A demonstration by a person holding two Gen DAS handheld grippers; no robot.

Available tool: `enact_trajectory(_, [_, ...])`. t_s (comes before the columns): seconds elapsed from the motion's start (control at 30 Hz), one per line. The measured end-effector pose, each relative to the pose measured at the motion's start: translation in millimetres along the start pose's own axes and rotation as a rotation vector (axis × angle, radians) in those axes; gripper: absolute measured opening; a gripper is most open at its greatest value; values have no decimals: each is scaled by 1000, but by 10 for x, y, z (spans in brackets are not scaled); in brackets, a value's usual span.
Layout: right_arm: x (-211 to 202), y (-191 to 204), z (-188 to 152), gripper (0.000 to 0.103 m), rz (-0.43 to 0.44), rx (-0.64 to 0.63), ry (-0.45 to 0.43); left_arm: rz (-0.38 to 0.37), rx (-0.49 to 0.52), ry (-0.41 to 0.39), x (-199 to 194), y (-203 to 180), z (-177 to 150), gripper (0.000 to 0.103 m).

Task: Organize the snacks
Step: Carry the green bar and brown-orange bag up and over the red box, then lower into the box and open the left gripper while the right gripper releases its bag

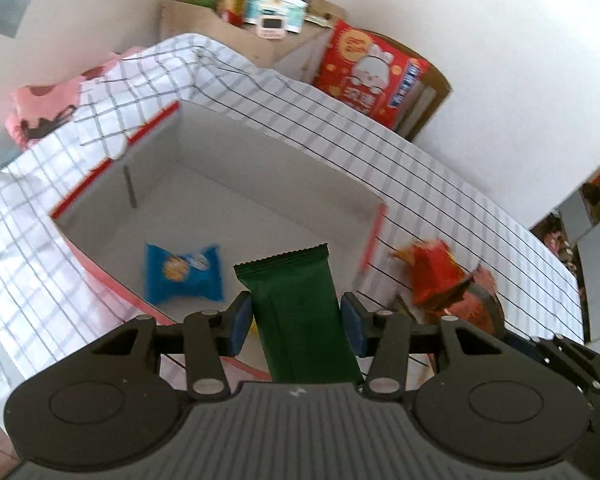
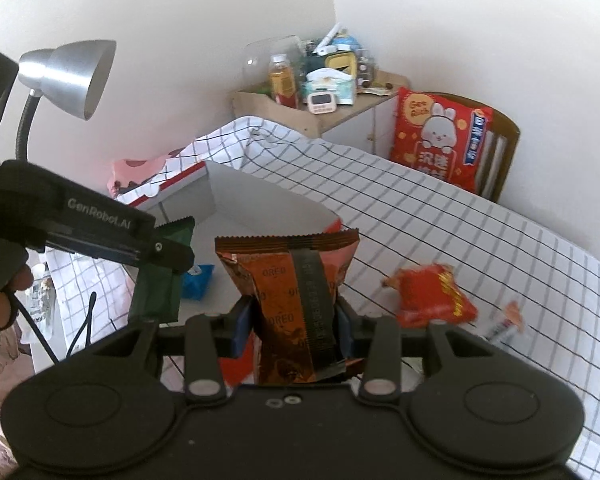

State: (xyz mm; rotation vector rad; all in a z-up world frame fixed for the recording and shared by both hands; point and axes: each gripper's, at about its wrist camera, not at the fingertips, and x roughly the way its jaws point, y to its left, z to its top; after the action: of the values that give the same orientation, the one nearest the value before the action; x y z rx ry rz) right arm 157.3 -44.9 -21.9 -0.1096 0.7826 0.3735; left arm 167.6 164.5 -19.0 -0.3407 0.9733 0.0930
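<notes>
Left tongs (image 1: 296, 316) gripping green bar (image 1: 296, 308), right tongs (image 2: 294, 326) gripping Oreo pack (image 2: 288, 300), both above box (image 1: 260, 184), blue pack (image 1: 184, 274) inside, red pack (image 2: 428, 296) on table (image 2: 500, 248)

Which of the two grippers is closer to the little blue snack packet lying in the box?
Left. The left gripper, holding a green packet, hangs over the box's near edge right beside the blue packet. The right gripper, holding an Oreo packet, sits further off by the box's corner.

Soft, even daylight with faint shadows; fisheye bending and dark corners at the edges, slight motion blur throughout.
</notes>
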Motion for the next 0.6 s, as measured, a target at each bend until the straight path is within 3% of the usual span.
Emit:
enact_trajectory(0.3, [404,364,203,40,-1,-56,14,81,-6,-39,157,412,321,47])
enact_trajectory(0.6, [904,562,338,40,-10,-75,56,153,-11,-26,507,813,595,47])
